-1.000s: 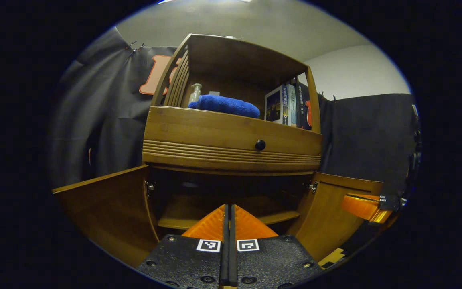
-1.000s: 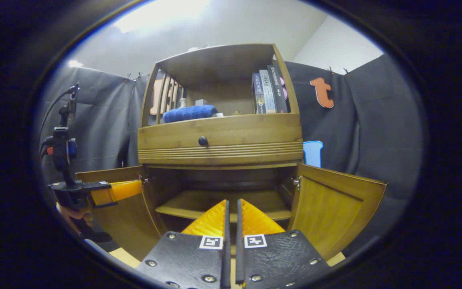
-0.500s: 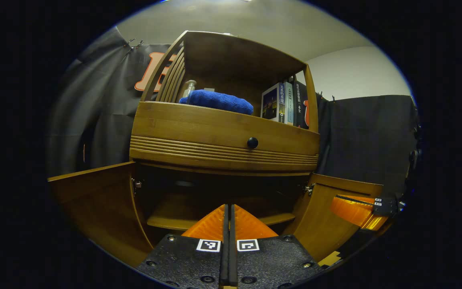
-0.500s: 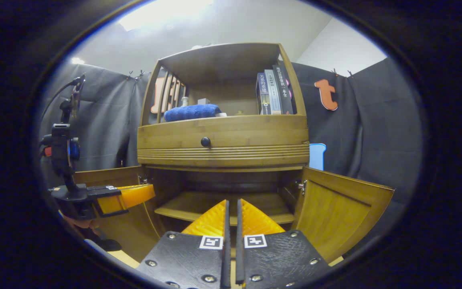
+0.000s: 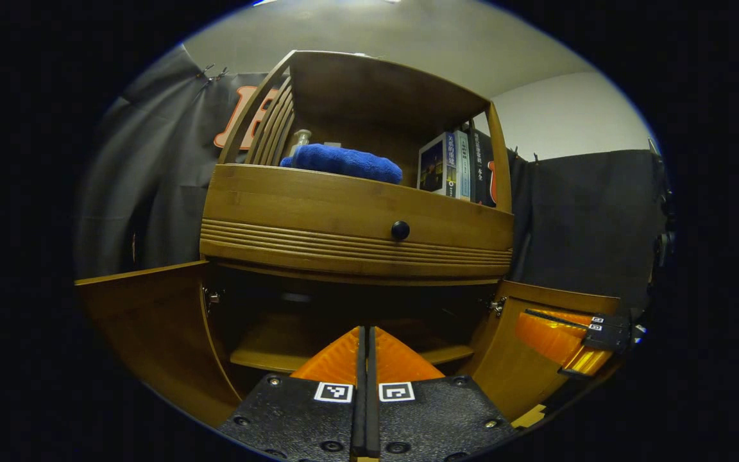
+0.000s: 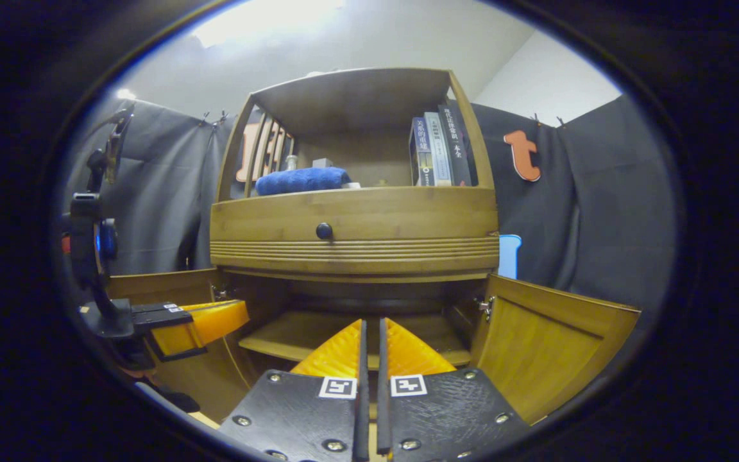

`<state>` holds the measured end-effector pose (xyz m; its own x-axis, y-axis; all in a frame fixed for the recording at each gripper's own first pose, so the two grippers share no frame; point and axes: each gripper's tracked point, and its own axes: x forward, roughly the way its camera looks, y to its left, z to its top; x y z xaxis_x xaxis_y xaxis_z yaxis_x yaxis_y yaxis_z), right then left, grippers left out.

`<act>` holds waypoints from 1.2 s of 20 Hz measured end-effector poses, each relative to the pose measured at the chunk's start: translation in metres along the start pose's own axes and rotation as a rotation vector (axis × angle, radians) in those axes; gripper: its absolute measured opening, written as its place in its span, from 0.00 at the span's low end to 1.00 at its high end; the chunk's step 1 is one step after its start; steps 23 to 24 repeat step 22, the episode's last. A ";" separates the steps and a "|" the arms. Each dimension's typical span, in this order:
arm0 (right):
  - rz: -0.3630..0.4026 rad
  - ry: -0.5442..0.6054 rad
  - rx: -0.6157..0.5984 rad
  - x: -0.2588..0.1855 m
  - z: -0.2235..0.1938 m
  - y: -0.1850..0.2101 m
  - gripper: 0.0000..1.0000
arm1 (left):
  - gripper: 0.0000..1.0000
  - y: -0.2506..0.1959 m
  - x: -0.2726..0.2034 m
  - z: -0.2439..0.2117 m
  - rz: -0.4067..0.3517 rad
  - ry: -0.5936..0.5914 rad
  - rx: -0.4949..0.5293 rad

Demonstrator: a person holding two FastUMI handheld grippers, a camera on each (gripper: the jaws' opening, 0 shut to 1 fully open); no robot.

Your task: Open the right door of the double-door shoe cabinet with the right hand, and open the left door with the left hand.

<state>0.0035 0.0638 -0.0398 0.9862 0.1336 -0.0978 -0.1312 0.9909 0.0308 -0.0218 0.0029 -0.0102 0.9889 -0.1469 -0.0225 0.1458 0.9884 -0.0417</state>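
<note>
The wooden shoe cabinet [image 5: 344, 218] stands in front of me with both lower doors swung open. In the left gripper view the left door [image 5: 145, 327] is at the left and the right door [image 5: 507, 366] at the right, with a dark inner shelf [image 5: 267, 350] between them. My left gripper [image 5: 365, 330] is shut, holds nothing and points at that opening. In the right gripper view my right gripper [image 6: 370, 322] is shut and empty, centred between the left door [image 6: 215, 378] and the right door [image 6: 549, 346]. Each gripper hangs in front of its own door: right gripper [image 5: 552, 333], left gripper [image 6: 215, 317].
A drawer with a black knob [image 6: 324, 230] sits above the doors. On the open top shelf lie a blue towel [image 6: 302, 180] and upright books [image 6: 437, 151]. Black cloth walls hang behind and beside the cabinet.
Both views have drawn a little closer to the cabinet. The doors stand slightly wider open than a second ago. Both grippers stay shut.
</note>
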 end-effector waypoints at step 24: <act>0.006 -0.071 -0.005 0.011 0.015 0.003 0.96 | 0.96 -0.010 0.010 0.016 0.023 -0.067 0.024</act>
